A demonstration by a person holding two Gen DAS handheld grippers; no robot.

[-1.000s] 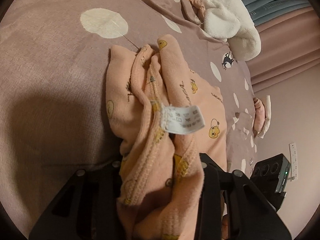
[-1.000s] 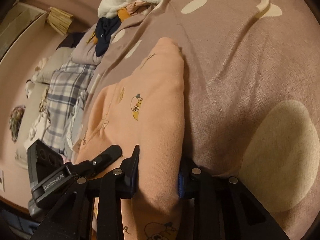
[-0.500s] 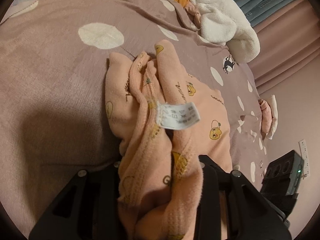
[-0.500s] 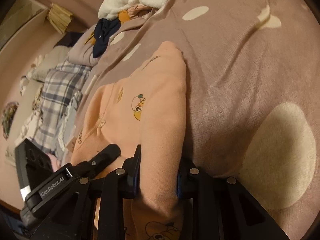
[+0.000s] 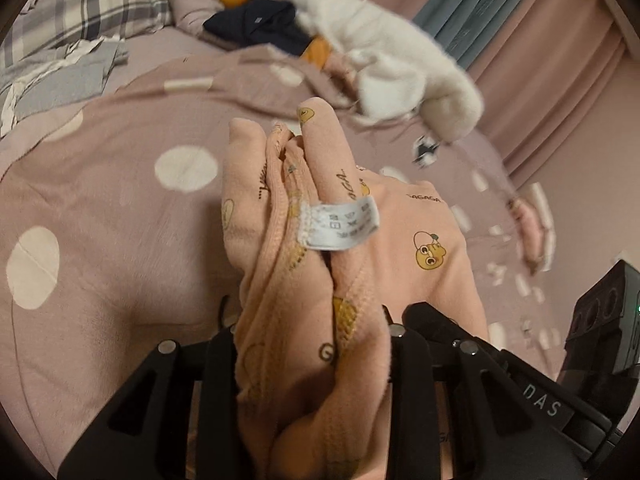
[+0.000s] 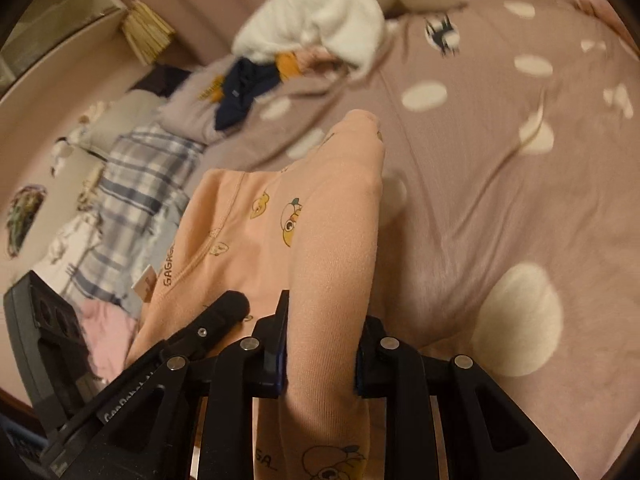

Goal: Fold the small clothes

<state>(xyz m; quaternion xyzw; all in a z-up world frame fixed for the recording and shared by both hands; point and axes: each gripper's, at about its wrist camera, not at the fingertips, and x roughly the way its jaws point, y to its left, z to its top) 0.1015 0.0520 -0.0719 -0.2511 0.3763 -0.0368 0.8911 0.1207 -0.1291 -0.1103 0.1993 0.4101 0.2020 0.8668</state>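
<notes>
A small peach garment (image 5: 400, 240) printed with yellow cartoon faces is held up over the mauve polka-dot bedspread (image 5: 100, 208). My left gripper (image 5: 312, 344) is shut on its bunched edge, where a white care label (image 5: 340, 224) hangs out. My right gripper (image 6: 320, 340) is shut on a smooth fold of the same garment (image 6: 320, 232) at its other side. The right gripper's body shows at the left wrist view's right edge (image 5: 600, 328); the left gripper's body shows at the lower left of the right wrist view (image 6: 52, 328).
A pile of a white fluffy garment (image 5: 384, 60), a navy item (image 5: 256, 24) and an orange piece lies at the bed's far end. Plaid bedding (image 6: 136, 172) and a pillow lie beyond. Curtains (image 5: 540, 52) hang at the back right. A pink item (image 5: 532, 224) lies at the right.
Both grippers have lifted and tilted up with the garment; more of the far pile, the plaid bedding and the curtains has come into view. Both grips are unchanged.
</notes>
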